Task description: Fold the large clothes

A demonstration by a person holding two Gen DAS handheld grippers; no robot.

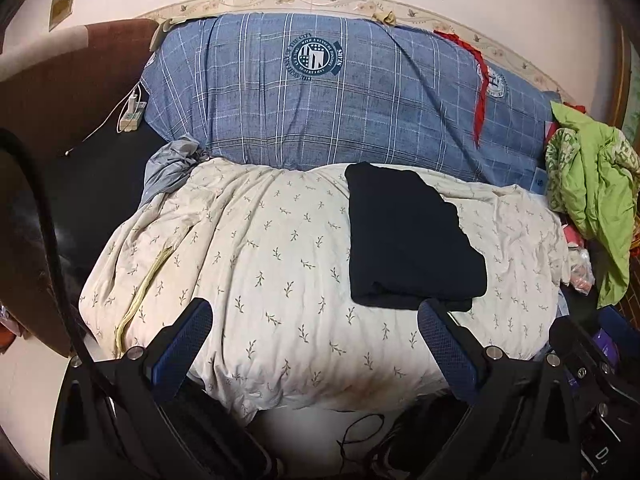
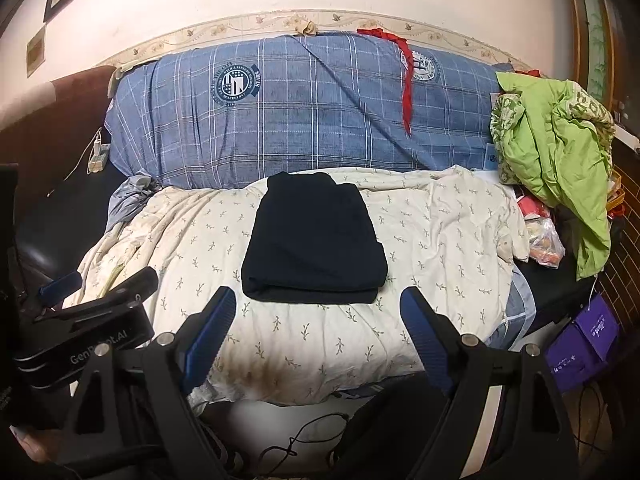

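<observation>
Grippers both spread wide and holding nothing: left gripper (image 1: 314, 326) and right gripper (image 2: 320, 312) hover just short of the quilt's (image 2: 280, 344) near edge. Folded black garment (image 2: 314, 242) lies flat mid-quilt, long axis running toward the blue plaid bedding (image 2: 300, 112) behind.

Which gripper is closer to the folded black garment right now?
Right, by a small margin. The right gripper sits centred just short of the folded black garment's near edge, open. The left gripper hangs off its left side, with only one finger near the corner.

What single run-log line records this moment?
garment: black garment folded on cream duvet | left gripper: open, empty | right gripper: open, empty
</observation>
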